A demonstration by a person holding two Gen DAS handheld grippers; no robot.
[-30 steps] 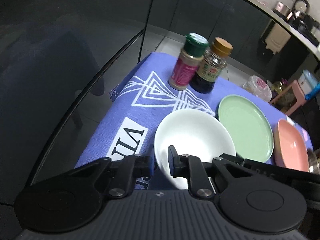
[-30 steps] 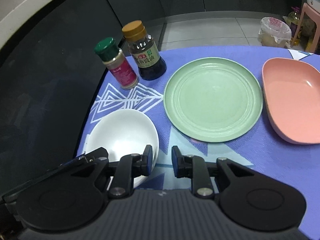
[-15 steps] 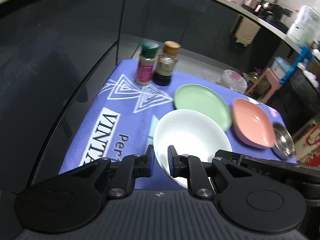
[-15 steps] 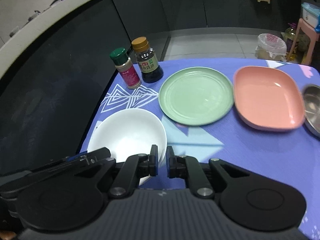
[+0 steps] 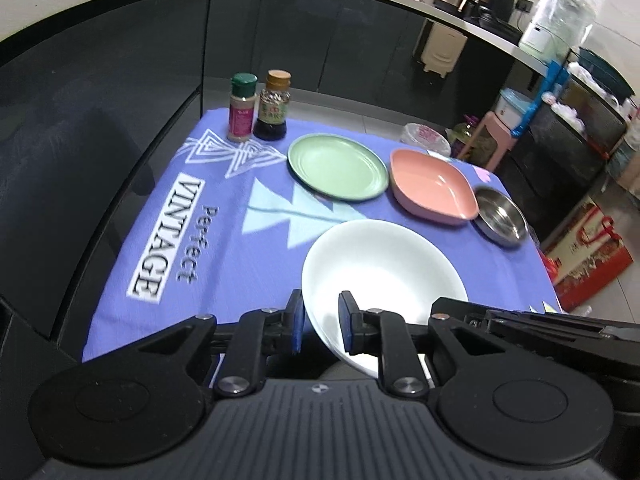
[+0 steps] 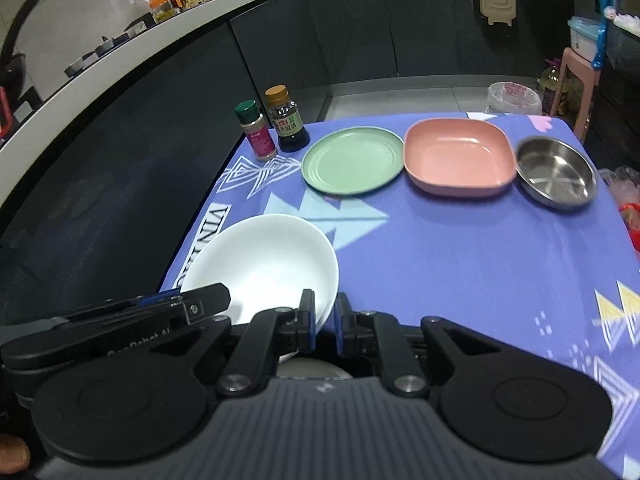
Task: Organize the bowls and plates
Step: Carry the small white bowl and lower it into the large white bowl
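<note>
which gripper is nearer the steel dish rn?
Right. The right gripper sits on the white bowl's rim facing the steel dish; the left gripper grips the bowl's far side.

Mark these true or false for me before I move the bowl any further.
1. The left tongs and the right tongs both clamp the white bowl at its rim. True.
2. The green plate lies between the sauce bottle and the pink dish. True.
3. The steel bowl is stacked inside the pink dish. False: it sits beside it on the cloth.
4. The spice jar has an orange cap. False: its cap is green.
</note>
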